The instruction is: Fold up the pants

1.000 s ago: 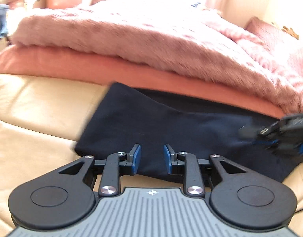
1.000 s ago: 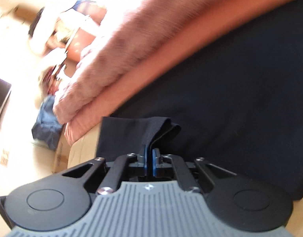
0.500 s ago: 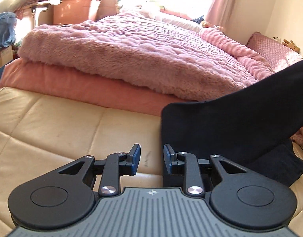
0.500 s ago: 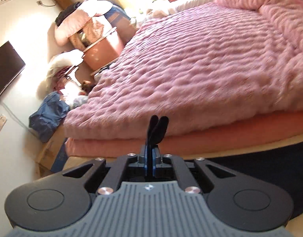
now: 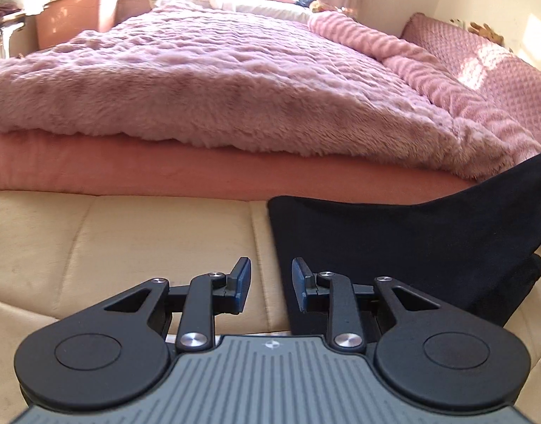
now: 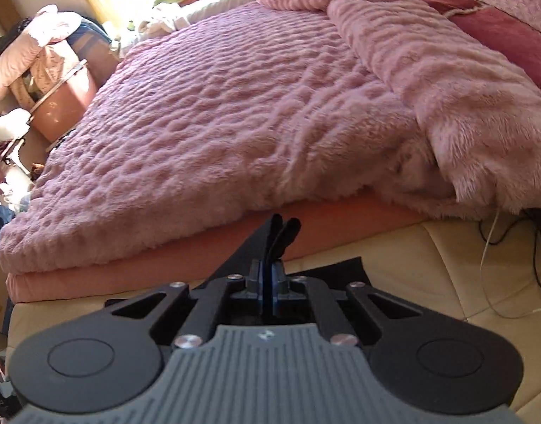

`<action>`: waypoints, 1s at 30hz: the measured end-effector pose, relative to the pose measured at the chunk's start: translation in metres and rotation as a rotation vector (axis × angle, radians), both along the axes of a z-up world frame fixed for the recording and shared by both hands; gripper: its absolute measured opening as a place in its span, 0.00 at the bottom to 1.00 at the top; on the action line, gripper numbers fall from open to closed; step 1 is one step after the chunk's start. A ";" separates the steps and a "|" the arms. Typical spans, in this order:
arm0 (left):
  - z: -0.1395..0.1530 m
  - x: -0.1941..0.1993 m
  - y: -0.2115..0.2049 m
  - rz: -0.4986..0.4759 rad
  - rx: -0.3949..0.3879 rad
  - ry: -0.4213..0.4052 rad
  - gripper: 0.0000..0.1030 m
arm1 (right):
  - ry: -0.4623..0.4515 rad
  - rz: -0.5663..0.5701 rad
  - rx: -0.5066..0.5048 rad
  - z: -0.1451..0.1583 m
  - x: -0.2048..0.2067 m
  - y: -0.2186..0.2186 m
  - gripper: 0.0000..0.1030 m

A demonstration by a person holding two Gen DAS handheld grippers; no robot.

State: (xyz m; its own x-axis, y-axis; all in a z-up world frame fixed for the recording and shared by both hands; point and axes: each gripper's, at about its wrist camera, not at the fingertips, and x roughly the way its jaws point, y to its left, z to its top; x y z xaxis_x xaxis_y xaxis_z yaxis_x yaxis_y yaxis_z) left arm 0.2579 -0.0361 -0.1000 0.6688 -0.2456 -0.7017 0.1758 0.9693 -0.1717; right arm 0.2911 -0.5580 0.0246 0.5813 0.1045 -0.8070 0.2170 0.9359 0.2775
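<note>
Left gripper (image 5: 268, 284): matte black linkage arms, round black discs on either side, silver screw heads at the pivots, blue pads lining its fingers (image 5: 243, 281). Right gripper (image 6: 267, 279): same build, with a grey ribbed body plate carrying a small round emblem at centre.

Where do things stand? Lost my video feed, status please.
Left hand-held gripper open, empty. Right hand-held gripper shut on pants, one end lifted off the cream cushion. Nothing blocking.
</note>
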 end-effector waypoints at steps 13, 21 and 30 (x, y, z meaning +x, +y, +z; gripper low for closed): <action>-0.039 0.015 -0.029 -0.057 0.093 0.075 0.31 | 0.155 0.014 -0.115 -0.130 0.024 -0.032 0.00; -0.044 0.017 -0.025 -0.042 0.093 0.086 0.33 | 0.137 0.025 -0.169 -0.141 0.022 -0.024 0.00; -0.023 0.042 -0.012 0.002 0.066 0.026 0.33 | -0.066 0.059 -0.131 -0.081 0.000 -0.018 0.00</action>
